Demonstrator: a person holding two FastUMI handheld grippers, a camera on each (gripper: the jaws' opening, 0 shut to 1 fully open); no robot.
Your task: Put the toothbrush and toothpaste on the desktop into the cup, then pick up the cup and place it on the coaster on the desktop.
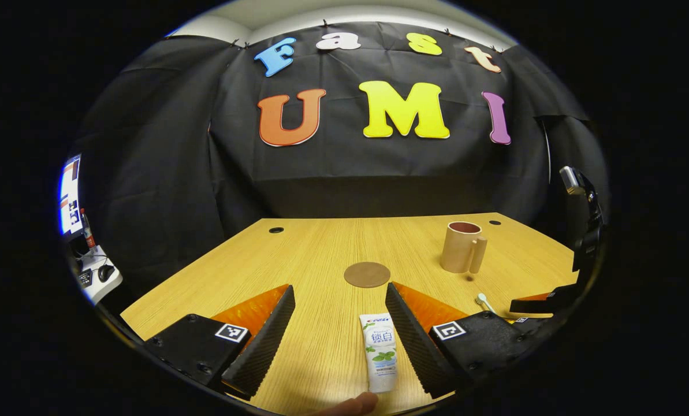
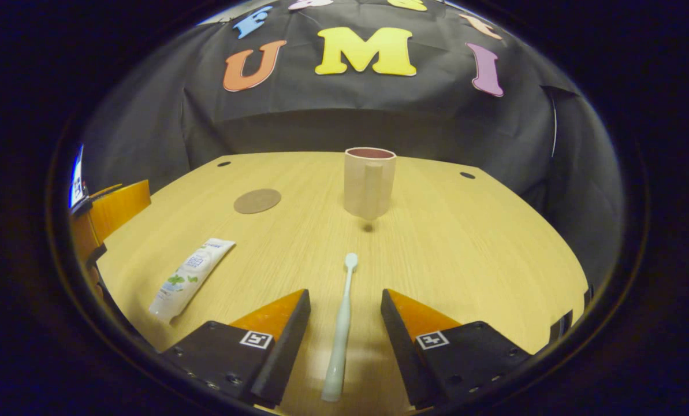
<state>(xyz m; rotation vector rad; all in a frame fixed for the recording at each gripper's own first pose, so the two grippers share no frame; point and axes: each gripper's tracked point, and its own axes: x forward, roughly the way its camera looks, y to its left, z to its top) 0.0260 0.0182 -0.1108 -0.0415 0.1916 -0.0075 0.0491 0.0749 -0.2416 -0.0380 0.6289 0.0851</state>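
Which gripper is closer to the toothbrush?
The right gripper. Its open fingers sit on either side of the toothbrush, not touching it. The left gripper is off to one side, open around the toothpaste instead.

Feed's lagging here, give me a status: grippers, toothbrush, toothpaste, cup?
Left gripper open over toothpaste. Right gripper open over toothbrush. Both flat on the desk. Cup upright, off the coaster; path clear.
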